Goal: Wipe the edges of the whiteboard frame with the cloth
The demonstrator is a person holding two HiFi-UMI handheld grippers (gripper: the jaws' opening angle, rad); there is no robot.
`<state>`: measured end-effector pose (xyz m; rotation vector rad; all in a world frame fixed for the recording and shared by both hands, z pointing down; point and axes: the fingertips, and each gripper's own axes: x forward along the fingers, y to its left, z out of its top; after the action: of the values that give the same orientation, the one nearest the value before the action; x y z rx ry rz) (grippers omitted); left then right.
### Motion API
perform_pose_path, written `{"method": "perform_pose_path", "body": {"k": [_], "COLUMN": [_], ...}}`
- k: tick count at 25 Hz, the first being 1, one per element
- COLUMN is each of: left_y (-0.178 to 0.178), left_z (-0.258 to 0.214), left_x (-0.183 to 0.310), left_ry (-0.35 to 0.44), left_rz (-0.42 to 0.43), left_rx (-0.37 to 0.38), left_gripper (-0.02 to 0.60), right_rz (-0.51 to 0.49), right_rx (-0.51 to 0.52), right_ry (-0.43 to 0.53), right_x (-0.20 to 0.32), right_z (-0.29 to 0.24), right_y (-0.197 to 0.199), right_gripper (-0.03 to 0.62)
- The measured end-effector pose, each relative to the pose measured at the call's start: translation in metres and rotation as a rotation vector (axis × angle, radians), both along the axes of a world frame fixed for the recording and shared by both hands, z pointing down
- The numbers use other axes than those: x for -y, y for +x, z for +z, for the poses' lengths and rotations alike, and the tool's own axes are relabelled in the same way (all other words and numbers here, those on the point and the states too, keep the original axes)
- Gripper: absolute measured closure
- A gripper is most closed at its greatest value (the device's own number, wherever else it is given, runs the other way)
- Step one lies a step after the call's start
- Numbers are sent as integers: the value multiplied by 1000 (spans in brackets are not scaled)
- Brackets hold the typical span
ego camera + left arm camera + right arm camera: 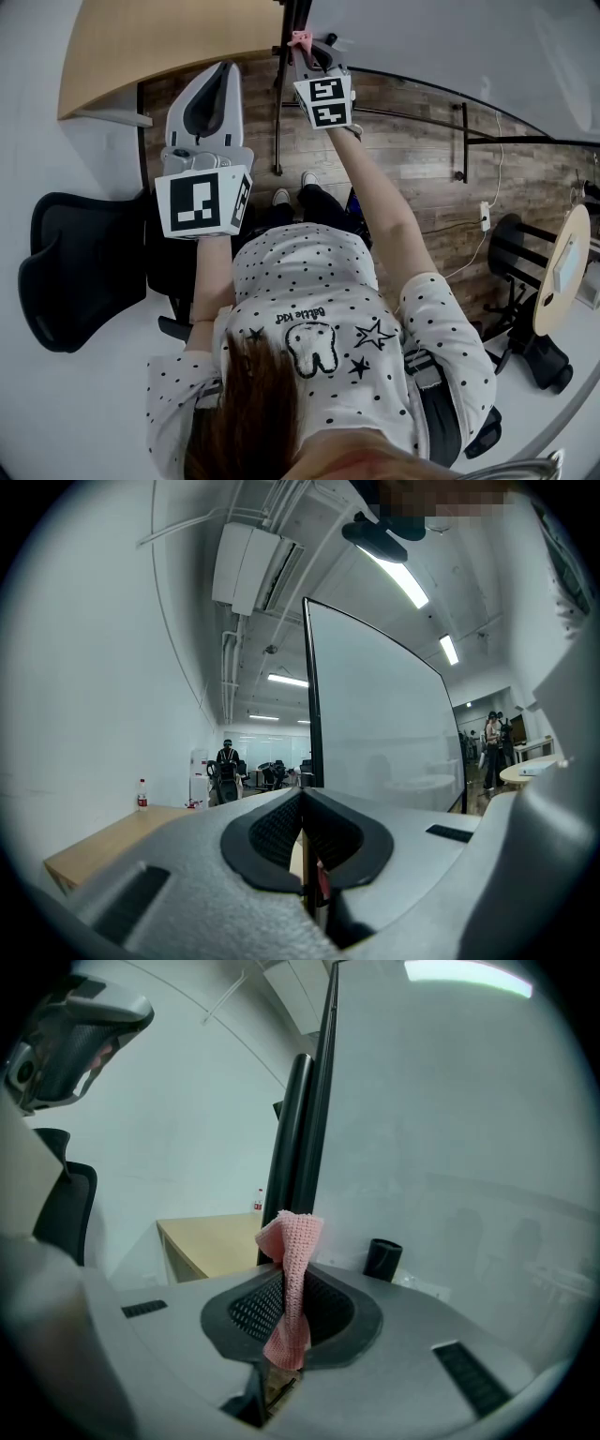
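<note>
My right tool [289, 1309] pinches the cloth [294, 1241], its tuft poking out just beside the frame [323, 1101], ready to rub that edge. My left tool [302, 829] is closed, empty, held aside.

The cloth [295, 1237] pinched between the right gripper's [289, 1290] fingers [178, 1335] is pink and soft, with a coarse open knit. Those fingers are matt grey plastic with black, ribbed, rubbery-looking pads [246, 1309]. The left gripper [302, 803] has the same finish. Just beyond the fingers the whiteboard [450, 1147] is smooth, white and faintly glossy, and its frame [323, 1096] is dark and smooth with a slight sheen. Left of the fingers the worktop [208, 1239] is pale matt wood. Below them the floor [412, 159] shows brown wood-grain planks.
</note>
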<state>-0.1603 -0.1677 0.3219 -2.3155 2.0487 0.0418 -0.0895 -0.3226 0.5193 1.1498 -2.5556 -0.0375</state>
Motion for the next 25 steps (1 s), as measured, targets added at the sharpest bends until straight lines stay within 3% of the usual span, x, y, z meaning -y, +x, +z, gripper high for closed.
{"method": "perform_pose_path", "body": {"k": [25], "left_y": [-8], "left_z": [0], "left_x": [0], "left_ry": [-3], "left_rz": [-22], "left_rx": [-4], "left_gripper": [566], "right_rz": [7], "right_rx": [-31], "right_ry": [-28], "right_x": [3], "right_z": [23], "right_y": [3], "right_gripper": [560]}}
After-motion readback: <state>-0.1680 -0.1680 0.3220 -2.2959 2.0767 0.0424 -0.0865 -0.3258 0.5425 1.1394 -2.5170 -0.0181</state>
